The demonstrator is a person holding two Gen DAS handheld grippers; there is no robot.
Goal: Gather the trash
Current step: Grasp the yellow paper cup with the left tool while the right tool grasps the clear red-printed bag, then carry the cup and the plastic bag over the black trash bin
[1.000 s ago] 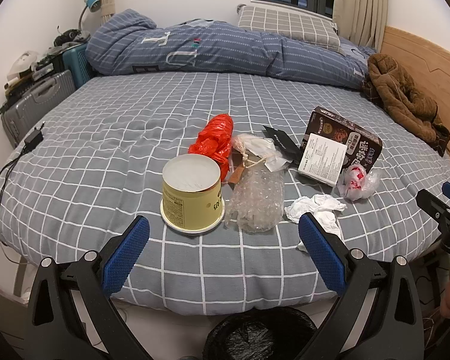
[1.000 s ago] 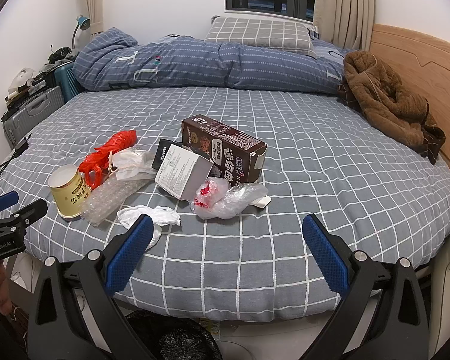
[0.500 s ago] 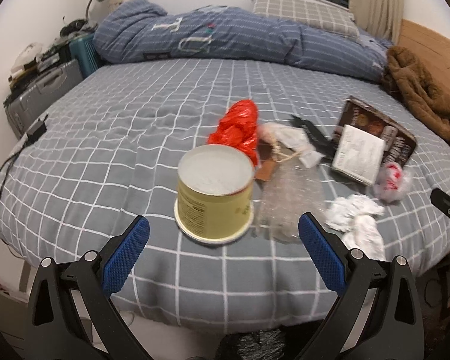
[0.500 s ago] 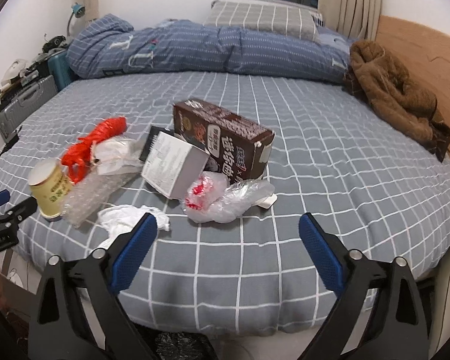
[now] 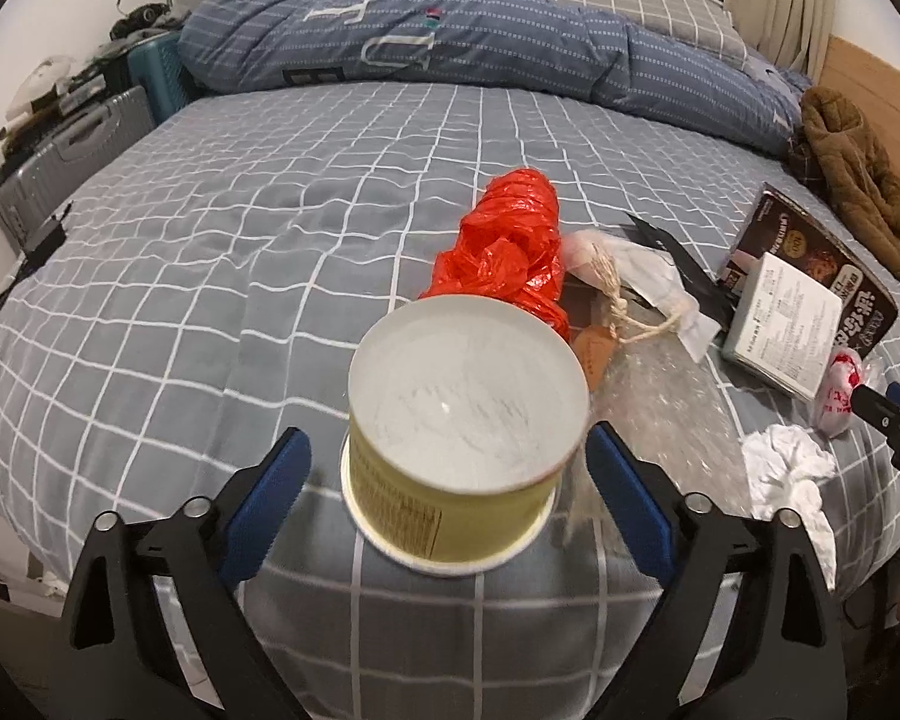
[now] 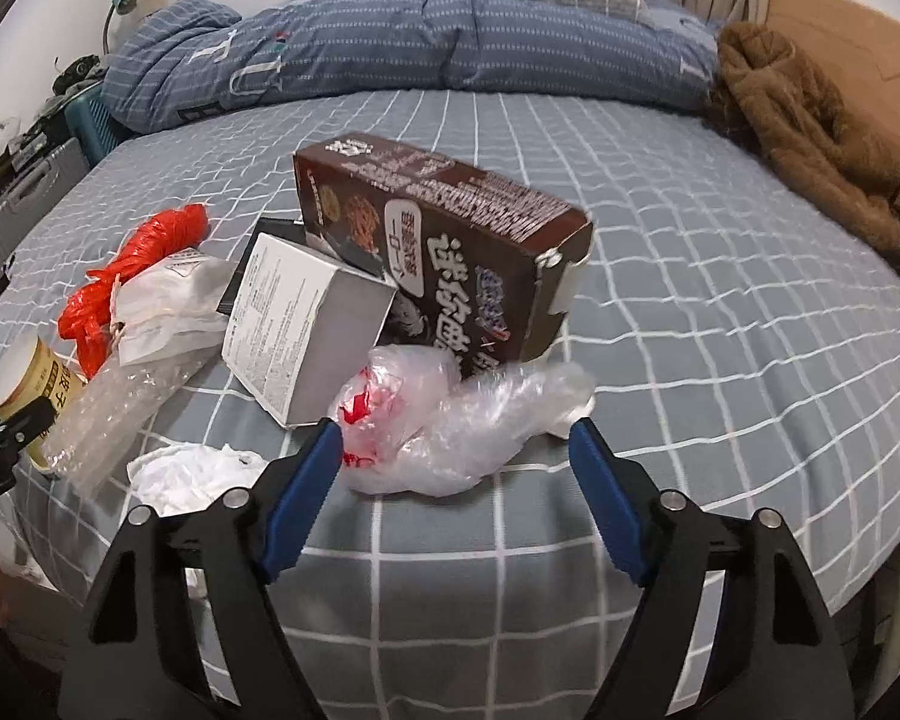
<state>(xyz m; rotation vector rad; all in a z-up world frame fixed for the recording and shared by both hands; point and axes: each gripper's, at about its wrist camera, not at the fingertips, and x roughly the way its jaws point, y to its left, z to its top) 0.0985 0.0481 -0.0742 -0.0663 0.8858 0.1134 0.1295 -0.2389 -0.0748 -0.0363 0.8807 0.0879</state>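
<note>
Near the bed's (image 5: 210, 276) front edge, our 2 grippers' jaws have just been closing, unclamped: left gripper (image 5: 447, 471) should centre the yellow tub (image 5: 456, 468), right gripper (image 6: 453, 459) bunch the clear bag (image 6: 450, 420) before pinching.

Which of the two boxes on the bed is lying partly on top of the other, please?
The small white box with fine print; it leans against the front of the larger dark brown box, which lies flat on the bedsheet behind it.
</note>
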